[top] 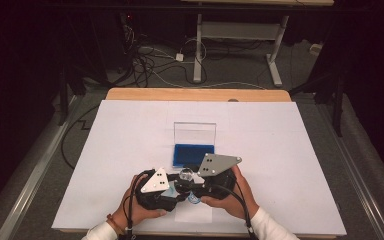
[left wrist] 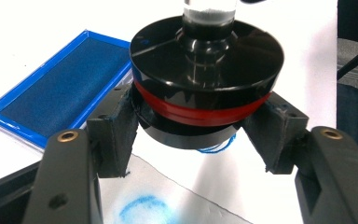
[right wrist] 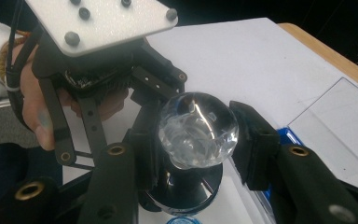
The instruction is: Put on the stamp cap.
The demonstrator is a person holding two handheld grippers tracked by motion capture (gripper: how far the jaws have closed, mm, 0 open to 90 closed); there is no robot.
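Observation:
A round stamp with a black base, a red band and a clear ball knob is held between both grippers near the table's front edge. My left gripper is shut on the black base just under the red band. My right gripper is shut on the clear knob from above. The stamp hangs a little above a white paper slip that bears a round blue print. A blue ink pad lies just beyond, in its case.
The ink pad's clear lid stands open behind it. A white sheet covers the wooden table. The hand on the left gripper shows in the right gripper view. Cables and a desk frame lie on the floor beyond.

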